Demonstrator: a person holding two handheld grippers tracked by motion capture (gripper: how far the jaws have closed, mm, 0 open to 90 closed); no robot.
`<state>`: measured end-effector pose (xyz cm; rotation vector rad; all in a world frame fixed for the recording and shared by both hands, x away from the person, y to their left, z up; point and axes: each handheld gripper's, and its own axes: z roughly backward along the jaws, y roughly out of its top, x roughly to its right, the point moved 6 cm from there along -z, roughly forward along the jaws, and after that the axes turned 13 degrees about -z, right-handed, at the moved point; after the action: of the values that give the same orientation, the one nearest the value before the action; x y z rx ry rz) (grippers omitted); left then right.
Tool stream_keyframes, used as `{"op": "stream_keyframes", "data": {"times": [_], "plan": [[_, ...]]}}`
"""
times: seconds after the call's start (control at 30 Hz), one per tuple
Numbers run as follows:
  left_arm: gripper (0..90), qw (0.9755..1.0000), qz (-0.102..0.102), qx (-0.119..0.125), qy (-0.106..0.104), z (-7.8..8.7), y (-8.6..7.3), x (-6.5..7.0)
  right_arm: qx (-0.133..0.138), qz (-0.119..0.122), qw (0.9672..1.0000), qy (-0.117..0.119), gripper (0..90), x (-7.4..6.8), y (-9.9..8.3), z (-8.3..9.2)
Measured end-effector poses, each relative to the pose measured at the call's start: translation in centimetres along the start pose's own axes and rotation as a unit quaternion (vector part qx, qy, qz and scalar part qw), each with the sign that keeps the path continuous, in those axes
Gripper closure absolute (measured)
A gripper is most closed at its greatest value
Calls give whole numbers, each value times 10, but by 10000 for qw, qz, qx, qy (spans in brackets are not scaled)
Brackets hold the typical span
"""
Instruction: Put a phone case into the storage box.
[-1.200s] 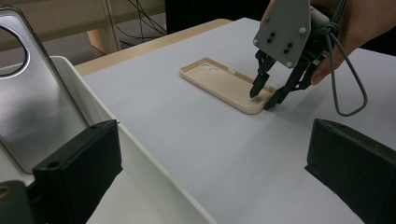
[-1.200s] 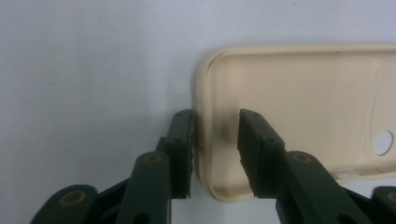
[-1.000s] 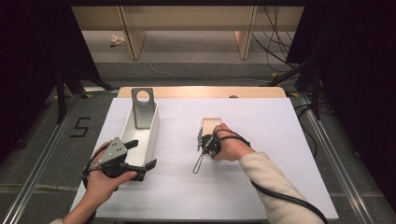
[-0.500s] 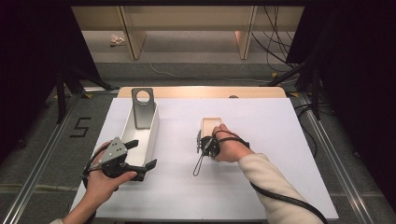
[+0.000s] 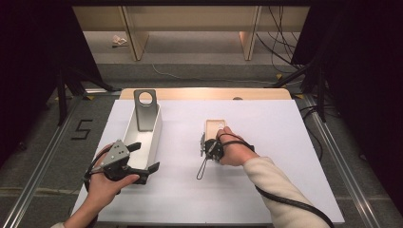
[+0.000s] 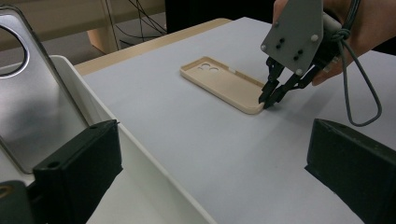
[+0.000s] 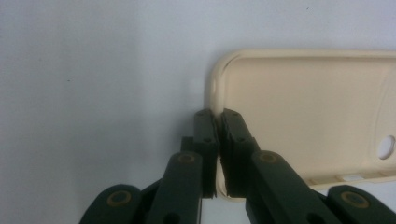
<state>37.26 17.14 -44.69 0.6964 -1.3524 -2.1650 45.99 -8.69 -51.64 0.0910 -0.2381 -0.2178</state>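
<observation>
The beige phone case [image 5: 215, 128] lies open side up on the white desk [image 5: 266, 180], just right of centre. The right tongs [image 7: 217, 140] stand at its six o'clock end, nearly shut, having just been closing, with the case's short rim pinched between the pads. At nine o'clock from the case the left tongs [image 5: 142, 164] hang wide apart over the near end of the white tray [image 5: 154, 135], seemingly holding nothing. A metal bracket [image 5: 145, 108] leans at the tray's twelve o'clock end.

The right hand-held gripper [image 7: 217, 140] has just been closing, pinched nearly together; the left hand-held gripper [image 5: 142, 159] gapes wide.
</observation>
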Motion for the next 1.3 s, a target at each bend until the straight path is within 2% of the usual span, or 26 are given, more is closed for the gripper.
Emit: {"op": "stream_keyframes", "data": {"times": [0.53, 0.67, 0.93, 1.3], "plan": [[30, 10000, 12, 5, 4, 0, 0, 0, 329, -42, 9994, -103, 884, 0, -3, 1], [30, 10000, 15, 0, 0, 0, 0, 0, 328, -54, 9994, -131, 885, -1, -5, 3], [35, 10000, 14, -12, -4, 0, 0, 0, 574, -69, 9980, -250, 885, -2, -8, 9], [38, 10000, 7, -24, -13, -1, 0, 1, 755, -108, 9964, -367, 884, -6, -15, 16]]}}
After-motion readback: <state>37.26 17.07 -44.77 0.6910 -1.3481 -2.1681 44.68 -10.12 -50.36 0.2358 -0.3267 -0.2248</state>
